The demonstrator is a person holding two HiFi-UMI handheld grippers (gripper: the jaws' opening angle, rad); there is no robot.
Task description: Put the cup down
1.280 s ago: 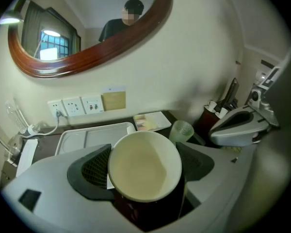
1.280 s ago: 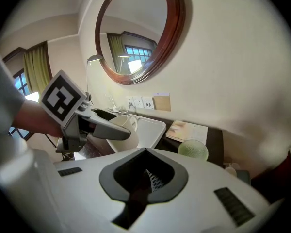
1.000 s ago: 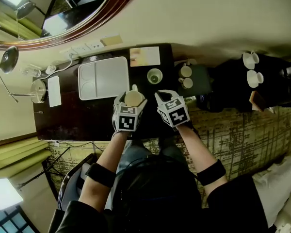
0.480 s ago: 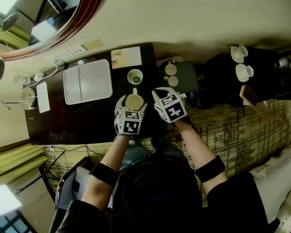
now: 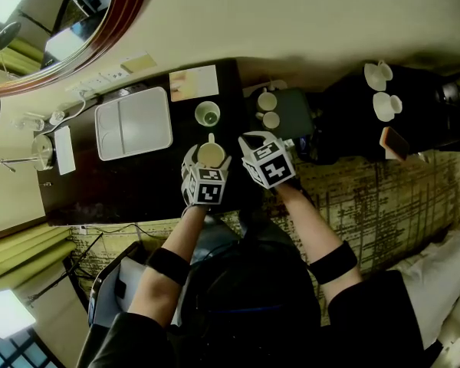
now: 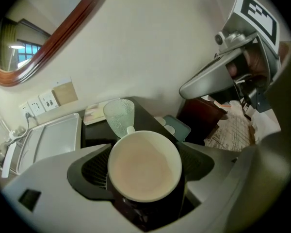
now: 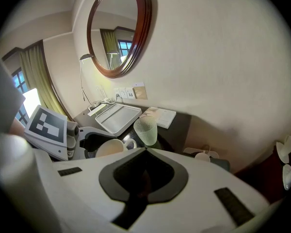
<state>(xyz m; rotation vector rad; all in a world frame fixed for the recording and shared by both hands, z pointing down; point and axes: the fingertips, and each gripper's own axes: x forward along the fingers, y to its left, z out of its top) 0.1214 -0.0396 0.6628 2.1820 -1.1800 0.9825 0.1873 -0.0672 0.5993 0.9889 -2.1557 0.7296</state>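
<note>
A white cup (image 5: 210, 154) with a small handle sits between the jaws of my left gripper (image 5: 208, 162), which is shut on the cup over the dark table (image 5: 123, 182), near its front edge. In the left gripper view the cup (image 6: 144, 165) fills the space between the jaws, handle pointing away towards a textured glass (image 6: 120, 116). Whether the cup's base touches the table is hidden. My right gripper (image 5: 254, 146) hovers just right of the cup, shut and empty; in its own view the right gripper (image 7: 145, 151) shows the cup (image 7: 109, 148) at lower left.
The glass (image 5: 208, 114) stands just beyond the cup. A white tray (image 5: 134, 123) lies to the left and a booklet (image 5: 193, 83) by the wall. Right of the table are a dark green tray (image 5: 291, 112) with two small cups and more white cups (image 5: 383, 90).
Both grippers have shifted right along the table. The cup, earlier left of the glass, is now directly in front of it. Both jaws look unchanged.
</note>
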